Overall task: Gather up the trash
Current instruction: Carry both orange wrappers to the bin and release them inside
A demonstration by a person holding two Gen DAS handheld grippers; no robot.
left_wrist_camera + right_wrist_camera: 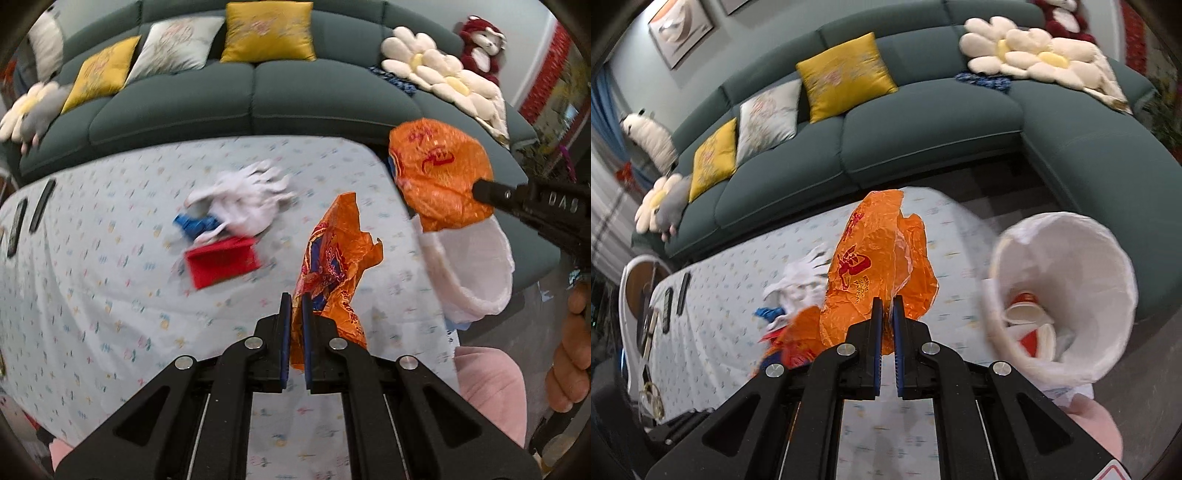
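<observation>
Both tongs are clamped on orange wrappers: the left tongs [296, 295] pinch a crumpled orange wrapper [332, 254] above the counter [110, 295], the right tongs [886, 300] grip another orange wrapper [879, 266] just beside the white-lined bin [1067, 258].

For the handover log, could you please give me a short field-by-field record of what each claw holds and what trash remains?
left claw: shut on orange wrapper
right claw: shut on orange bag
bin: white-lined, beside the table, cups inside
table: floral cloth
left on table: white gloves, red packet, blue scrap
</observation>
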